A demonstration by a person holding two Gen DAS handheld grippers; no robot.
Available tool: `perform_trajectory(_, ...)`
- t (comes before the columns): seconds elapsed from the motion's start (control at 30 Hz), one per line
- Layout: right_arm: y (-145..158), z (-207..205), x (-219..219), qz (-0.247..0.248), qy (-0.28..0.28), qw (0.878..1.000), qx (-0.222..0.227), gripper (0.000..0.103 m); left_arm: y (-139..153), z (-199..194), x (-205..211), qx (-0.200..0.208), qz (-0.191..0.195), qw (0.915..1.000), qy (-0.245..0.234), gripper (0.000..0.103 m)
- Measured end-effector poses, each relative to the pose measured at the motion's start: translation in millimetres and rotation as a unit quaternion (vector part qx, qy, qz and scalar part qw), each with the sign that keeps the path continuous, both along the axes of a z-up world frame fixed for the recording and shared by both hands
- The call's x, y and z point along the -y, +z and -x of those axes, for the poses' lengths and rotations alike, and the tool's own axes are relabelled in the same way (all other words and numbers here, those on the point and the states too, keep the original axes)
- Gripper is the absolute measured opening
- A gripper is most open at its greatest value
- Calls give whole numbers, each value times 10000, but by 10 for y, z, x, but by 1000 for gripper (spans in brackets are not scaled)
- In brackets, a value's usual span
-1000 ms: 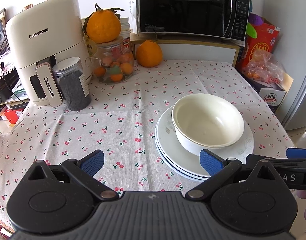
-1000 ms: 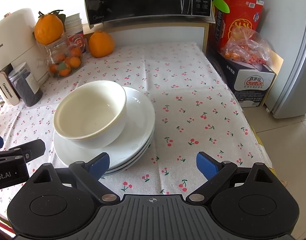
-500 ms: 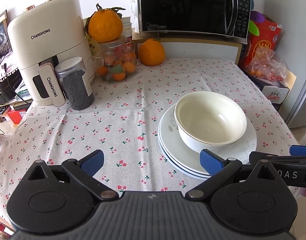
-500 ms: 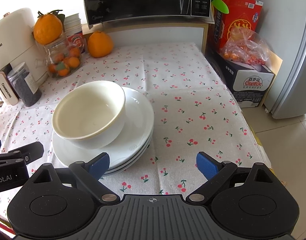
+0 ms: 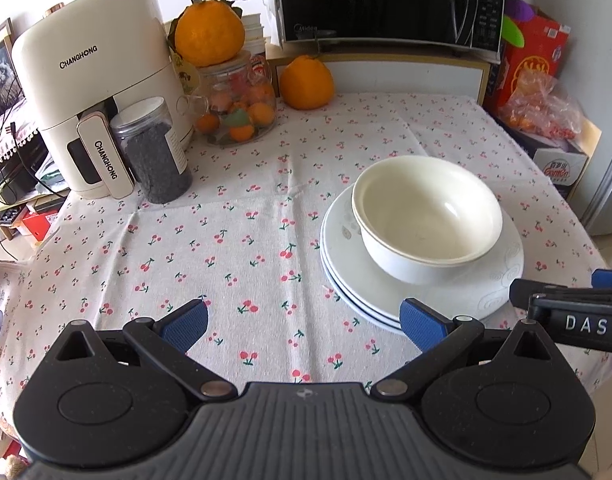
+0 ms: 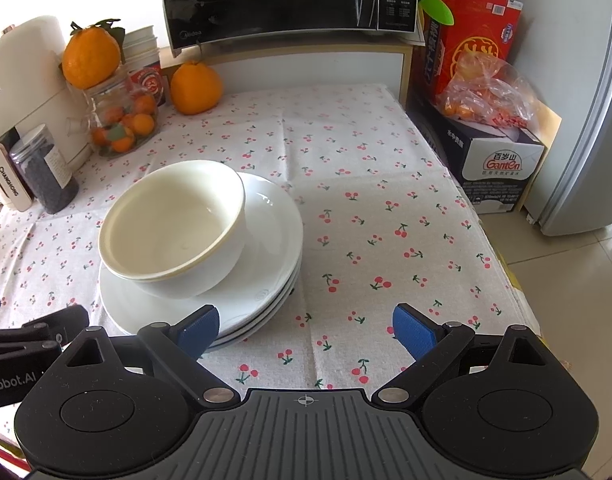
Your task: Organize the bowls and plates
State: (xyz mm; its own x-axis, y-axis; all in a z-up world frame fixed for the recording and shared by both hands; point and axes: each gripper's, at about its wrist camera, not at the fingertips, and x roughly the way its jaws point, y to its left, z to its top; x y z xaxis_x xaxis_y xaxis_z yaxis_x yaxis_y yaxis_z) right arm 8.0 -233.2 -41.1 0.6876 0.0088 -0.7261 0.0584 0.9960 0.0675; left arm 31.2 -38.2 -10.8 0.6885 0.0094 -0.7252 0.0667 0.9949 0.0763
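Two nested white bowls point(image 5: 425, 216) sit on a stack of white plates point(image 5: 345, 248) on the cherry-print tablecloth. The bowls point(image 6: 174, 224) and plates point(image 6: 274, 240) also show in the right wrist view. My left gripper point(image 5: 304, 326) is open and empty, near the table's front edge, left of the stack. My right gripper point(image 6: 306, 326) is open and empty, in front of the stack and to its right. The right gripper's tip point(image 5: 565, 312) shows in the left wrist view, the left gripper's tip point(image 6: 38, 332) in the right wrist view.
At the back left stand a cream air fryer point(image 5: 94, 80), a dark jar point(image 5: 154, 148) and a glass jar of small oranges point(image 5: 238, 108) with a large orange on top. A microwave point(image 5: 385, 0) sits behind. Boxes point(image 6: 493, 160) stand beyond the right table edge.
Both grippers have drawn back slightly from the table; the left view shifted a little right and up. Bowls and plates have not moved.
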Motion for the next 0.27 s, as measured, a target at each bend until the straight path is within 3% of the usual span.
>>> perform_trajectory(0.27,2,-16,109,-17,-374,9992,154,95,-34,-25,8,-321,109,9993,-130,102)
